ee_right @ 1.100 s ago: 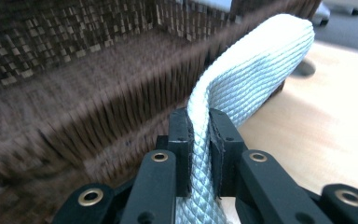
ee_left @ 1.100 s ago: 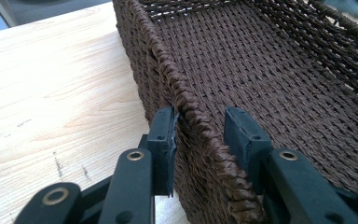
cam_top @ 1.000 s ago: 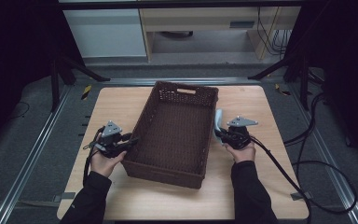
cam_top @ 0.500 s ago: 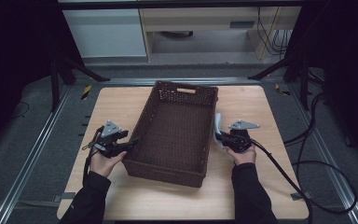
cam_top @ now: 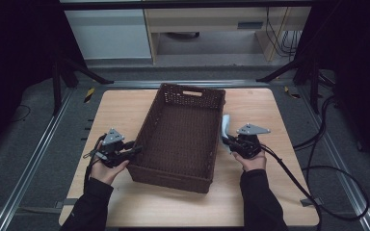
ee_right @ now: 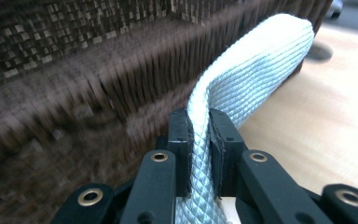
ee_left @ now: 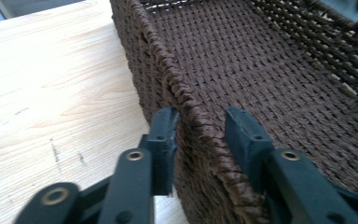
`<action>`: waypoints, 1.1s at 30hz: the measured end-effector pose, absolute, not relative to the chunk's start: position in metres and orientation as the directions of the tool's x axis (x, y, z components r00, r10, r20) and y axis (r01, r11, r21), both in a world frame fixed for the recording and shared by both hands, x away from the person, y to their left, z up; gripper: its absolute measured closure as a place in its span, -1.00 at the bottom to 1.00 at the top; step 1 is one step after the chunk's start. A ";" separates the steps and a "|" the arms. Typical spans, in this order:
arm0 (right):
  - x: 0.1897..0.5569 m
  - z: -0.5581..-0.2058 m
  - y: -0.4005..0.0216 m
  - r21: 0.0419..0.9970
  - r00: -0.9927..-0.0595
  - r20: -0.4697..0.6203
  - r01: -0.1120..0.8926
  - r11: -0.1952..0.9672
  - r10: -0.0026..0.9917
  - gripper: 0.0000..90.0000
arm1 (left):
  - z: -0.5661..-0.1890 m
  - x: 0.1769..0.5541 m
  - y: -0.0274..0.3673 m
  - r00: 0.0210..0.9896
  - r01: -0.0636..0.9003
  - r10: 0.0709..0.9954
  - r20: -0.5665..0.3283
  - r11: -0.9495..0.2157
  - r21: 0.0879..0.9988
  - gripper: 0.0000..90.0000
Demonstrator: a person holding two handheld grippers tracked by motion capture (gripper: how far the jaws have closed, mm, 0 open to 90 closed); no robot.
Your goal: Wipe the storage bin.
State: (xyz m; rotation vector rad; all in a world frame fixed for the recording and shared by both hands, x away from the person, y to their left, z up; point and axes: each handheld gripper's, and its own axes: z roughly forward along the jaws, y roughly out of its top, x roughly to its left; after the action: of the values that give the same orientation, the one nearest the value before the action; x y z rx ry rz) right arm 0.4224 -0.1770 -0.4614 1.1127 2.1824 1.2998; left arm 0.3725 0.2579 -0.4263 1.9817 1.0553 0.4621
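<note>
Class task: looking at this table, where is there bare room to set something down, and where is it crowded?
Free: the wooden table left of the brown basket, the strip right of it toward the far corner, and the near edge between the sleeves. The basket's floor is bare too. Crowded: both long walls, where the left hand-held gripper and right hand-held gripper sit.

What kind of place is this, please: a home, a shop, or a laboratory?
Most likely a laboratory or recording workspace: a bare wooden table on metal rails, dark stands around it, and cables trailing across the grey floor.

Left gripper (cam_top: 134, 150) fingers parted, just closing, right gripper (cam_top: 227, 139) fingers apparently clamped tight.
</note>
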 end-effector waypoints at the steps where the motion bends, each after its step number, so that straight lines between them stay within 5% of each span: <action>1: 0.423 -0.466 -0.177 0.850 -0.619 0.081 0.452 0.271 0.781 0.79 | -0.427 0.372 0.257 0.582 0.507 0.811 -0.056 -0.309 0.805 0.47; 10: 0.421 -0.508 -0.170 0.793 -0.603 0.122 0.537 0.288 0.788 0.79 | -0.427 0.371 0.256 0.584 0.492 0.811 -0.035 -0.319 0.810 0.55; 24: 0.416 -0.436 -0.177 0.894 -0.645 0.079 0.383 0.233 0.760 0.79 | -0.428 0.378 0.254 0.569 0.488 0.822 -0.021 -0.317 0.813 0.53; 33: 0.416 -0.464 -0.171 0.845 -0.649 0.071 0.443 0.300 0.758 0.79 | -0.428 0.384 0.254 0.566 0.486 0.825 -0.009 -0.325 0.811 0.48</action>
State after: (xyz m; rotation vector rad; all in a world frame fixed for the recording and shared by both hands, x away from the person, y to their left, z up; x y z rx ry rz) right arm 0.4164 -0.1706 -0.4635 1.0811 2.2321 1.2821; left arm 0.3837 0.2542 -0.4281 1.9853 1.0516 0.5268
